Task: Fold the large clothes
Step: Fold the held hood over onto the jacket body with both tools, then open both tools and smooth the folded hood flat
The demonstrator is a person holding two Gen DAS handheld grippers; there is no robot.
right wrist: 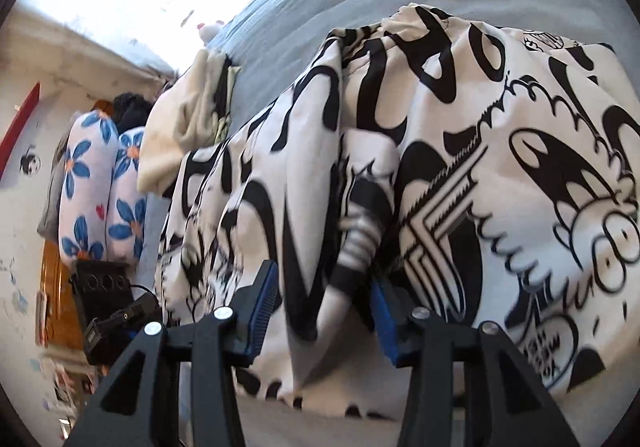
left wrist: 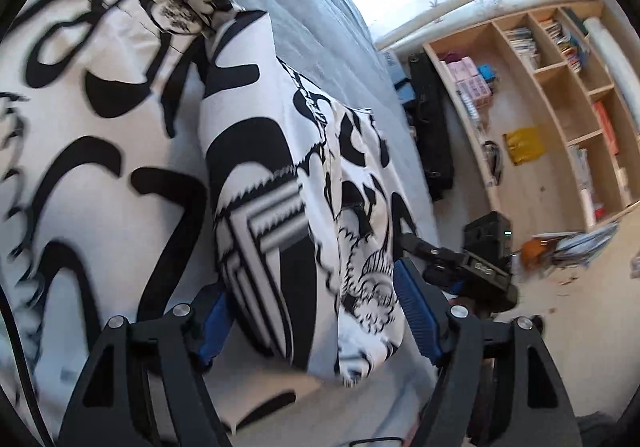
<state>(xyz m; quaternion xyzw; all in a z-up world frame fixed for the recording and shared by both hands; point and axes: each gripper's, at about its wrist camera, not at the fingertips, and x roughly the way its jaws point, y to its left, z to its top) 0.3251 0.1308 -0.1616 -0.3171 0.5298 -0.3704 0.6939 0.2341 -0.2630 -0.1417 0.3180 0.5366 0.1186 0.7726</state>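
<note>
Large white garment [left wrist: 120,151] with bold black graffiti lettering and cartoon prints — spread over blue-grey bed cover. Partly folded: one layer doubled over the rest, ridge running near to far. Near edge bunched and rumpled, hanging in loose folds [right wrist: 400,175] — fabric creased, not flat.

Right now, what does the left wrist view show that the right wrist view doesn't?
Only the left wrist view: the wooden bookshelf against the wall, a long black bag on the floor, and the right gripper beyond the garment.

Only the right wrist view: the blue-flowered pillows and a cream cloth.

Both: the black-and-white printed garment on the blue-grey bedspread, a fold of it between open jaws in each view.
</note>
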